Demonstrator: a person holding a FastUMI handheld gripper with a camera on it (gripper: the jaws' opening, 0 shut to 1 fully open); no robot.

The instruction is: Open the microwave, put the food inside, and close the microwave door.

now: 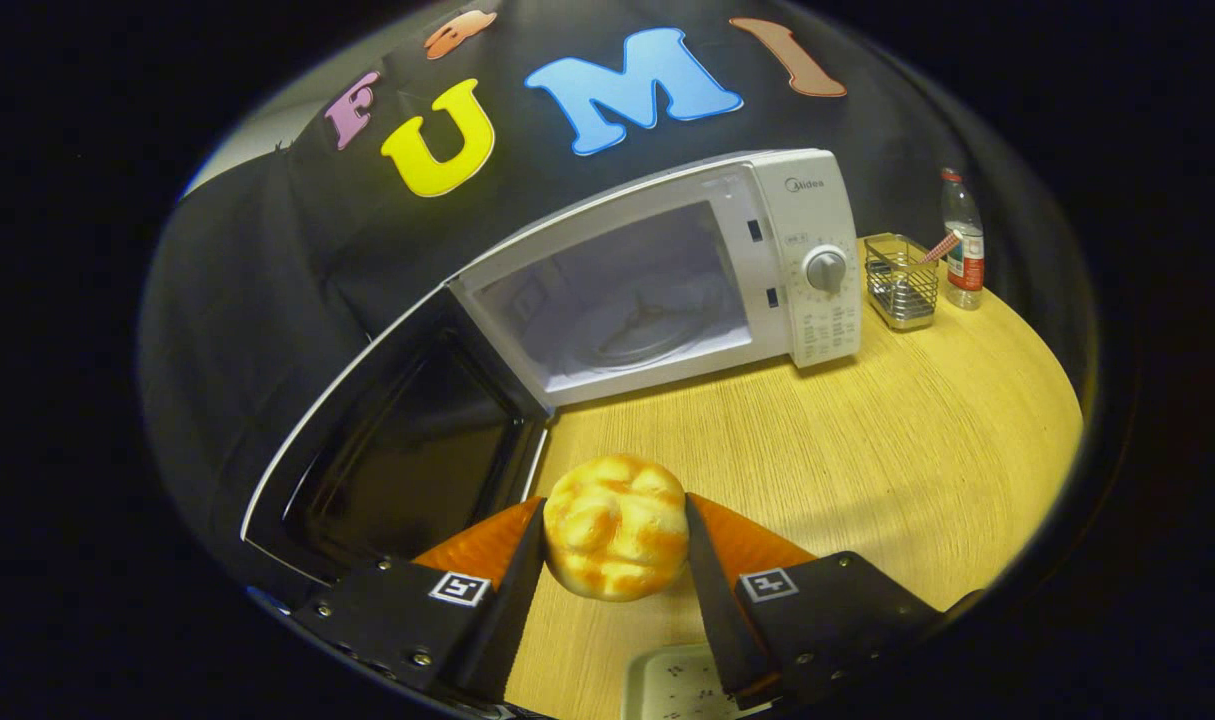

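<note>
A round golden bread bun (616, 527) is pinched between my two fingers, so my gripper (615, 520) is shut on it above the wooden table (827, 470). Beyond the fingers stands a white microwave (807, 250) with its door (397, 450) swung wide open to the left. Its pale cavity (617, 300) shows a glass turntable inside. The control panel with a round knob (825, 269) is on the microwave's right side.
A wire mesh holder (902, 283) with a straw-like stick and a clear bottle (963, 240) stand to the right of the microwave. A pale tray (667, 685) lies on the table under the fingers. Black cloth backs the booth.
</note>
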